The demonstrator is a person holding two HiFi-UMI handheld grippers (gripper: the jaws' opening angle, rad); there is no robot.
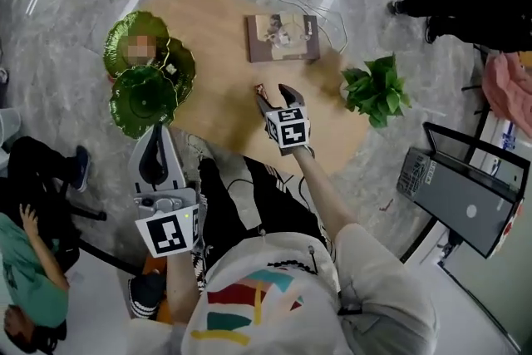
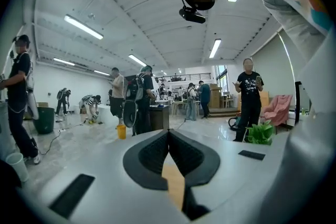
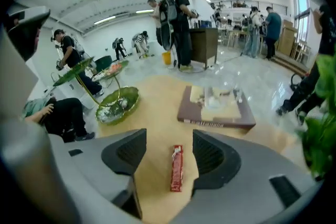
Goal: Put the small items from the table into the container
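Right gripper view reveals a red stick packet [image 3: 176,168] between jaws of the released right hand-held gripper [image 3: 169,145]; the left hand-held gripper [image 2: 168,136] is clenched.

A pale wooden rounded surface [image 1: 216,108] carries a flat brown book-like box [image 1: 283,38] towards its far side and, nearer, a slim red wrapped stick [image 3: 176,168], well apart from it. Green leaf-shaped dishes [image 1: 145,91] overlap its left edge.

You have open tabletop [image 1: 218,108] nearer than the brown book [image 1: 283,38]; green dishes [image 1: 148,72] stand left of it; a plant [image 1: 376,89] right.
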